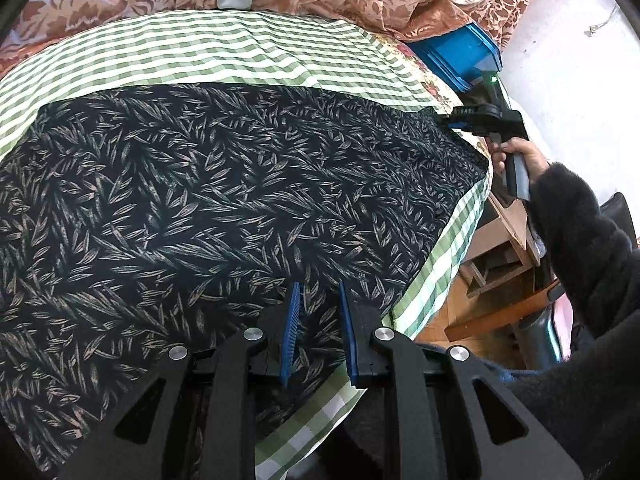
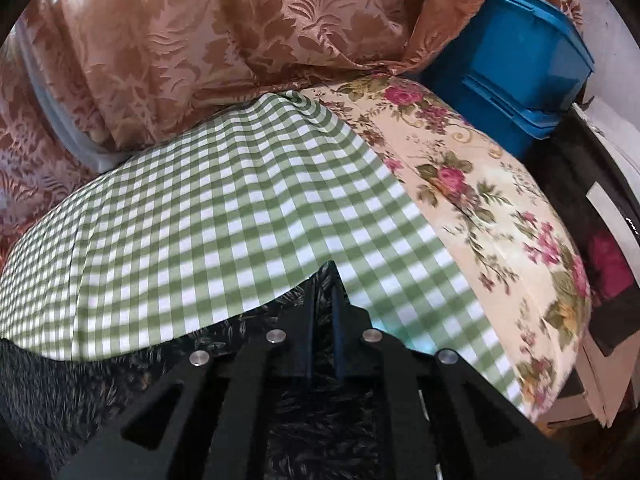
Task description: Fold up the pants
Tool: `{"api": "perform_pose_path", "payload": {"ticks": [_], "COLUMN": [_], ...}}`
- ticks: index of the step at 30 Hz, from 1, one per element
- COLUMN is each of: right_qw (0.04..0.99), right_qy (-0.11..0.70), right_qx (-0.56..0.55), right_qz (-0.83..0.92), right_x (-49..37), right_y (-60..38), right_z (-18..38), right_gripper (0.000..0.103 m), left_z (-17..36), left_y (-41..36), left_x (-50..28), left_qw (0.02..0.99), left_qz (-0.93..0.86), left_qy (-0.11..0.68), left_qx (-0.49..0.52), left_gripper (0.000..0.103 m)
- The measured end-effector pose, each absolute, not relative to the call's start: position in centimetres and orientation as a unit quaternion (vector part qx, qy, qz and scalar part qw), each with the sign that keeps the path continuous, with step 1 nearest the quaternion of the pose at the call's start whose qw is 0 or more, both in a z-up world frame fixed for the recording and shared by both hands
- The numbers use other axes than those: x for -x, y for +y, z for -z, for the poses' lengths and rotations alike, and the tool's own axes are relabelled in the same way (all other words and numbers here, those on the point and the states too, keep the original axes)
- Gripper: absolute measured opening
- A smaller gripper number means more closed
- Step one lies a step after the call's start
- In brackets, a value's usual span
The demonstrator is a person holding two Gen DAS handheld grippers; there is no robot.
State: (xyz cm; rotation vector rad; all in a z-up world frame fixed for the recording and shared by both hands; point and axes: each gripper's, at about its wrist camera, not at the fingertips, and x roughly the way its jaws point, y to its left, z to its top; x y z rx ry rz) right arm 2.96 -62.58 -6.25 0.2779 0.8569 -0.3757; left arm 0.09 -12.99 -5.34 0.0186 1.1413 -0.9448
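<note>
Green-checked cloth covers the surface before me, with a flowered cover showing past its right edge and a patterned pinkish curtain hanging behind. Spread flat across the cloth lie the pants, dark with a pale leaf print. My left claw sits low over their near edge, its blue pads parted, leaf print showing in the gap between them; whether they touch the fabric, I cannot tell. Over on the right, my right claw has its fingers drawn close together on the pants' far corner, dark fabric pinched between them. From the left camera I see that claw at the pants' right corner, my hand wrapped round its handle. Blue bins stand stacked beyond the flowered cover.
</note>
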Motion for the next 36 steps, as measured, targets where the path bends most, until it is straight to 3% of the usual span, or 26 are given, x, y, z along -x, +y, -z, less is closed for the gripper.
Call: {"api": "perform_pose_path", "payload": {"ticks": [4, 6, 7, 8, 10, 15, 21, 32, 36], "right_qw": [0.839, 0.839, 0.843, 0.844, 0.856, 0.853, 0.813, 0.796, 0.794], "right_qy": [0.489, 0.486, 0.474, 0.465, 0.424, 0.404, 0.399, 0.397, 0.395], "right_qx": [-0.13, -0.143, -0.16, -0.179, -0.218, -0.312, -0.417, -0.448, -0.453], "right_qz": [0.199, 0.201, 0.197, 0.197, 0.197, 0.112, 0.073, 0.088, 0.084], "right_x": [-5.3, -4.6, -4.0, -3.3, -0.6, 6.2, 11.8, 10.4, 10.8], "right_y": [-63.2, -63.5, -63.7, -64.1, -64.6, -62.8, -59.9, -59.6, -59.6], "right_z": [10.5, 11.3, 10.8, 10.2, 7.9, 5.6, 8.1, 10.2, 9.8], "right_gripper": [0.008, 0.009, 0.019, 0.035, 0.043, 0.04, 0.034, 0.016, 0.022], "left_z": [5.5, 5.4, 5.4, 5.5, 5.7, 6.0, 5.3, 5.5, 5.4], "left_y": [-12.8, -12.9, -13.1, -13.3, -14.0, -14.5, -13.0, -11.6, -10.8], "left_x": [-0.4, -0.6, -0.7, -0.7, -0.6, 0.2, -0.2, -0.8, -0.5], "left_qw": [0.739, 0.74, 0.739, 0.739, 0.731, 0.715, 0.721, 0.723, 0.729], "left_qz": [0.428, 0.428, 0.428, 0.428, 0.436, 0.453, 0.457, 0.461, 0.456], "left_qy": [0.52, 0.519, 0.52, 0.521, 0.524, 0.532, 0.521, 0.514, 0.51], "left_qx": [-0.006, -0.005, -0.007, -0.01, -0.018, -0.034, -0.012, 0.015, 0.019], "left_gripper": [0.018, 0.018, 0.018, 0.018, 0.018, 0.018, 0.018, 0.018, 0.018]}}
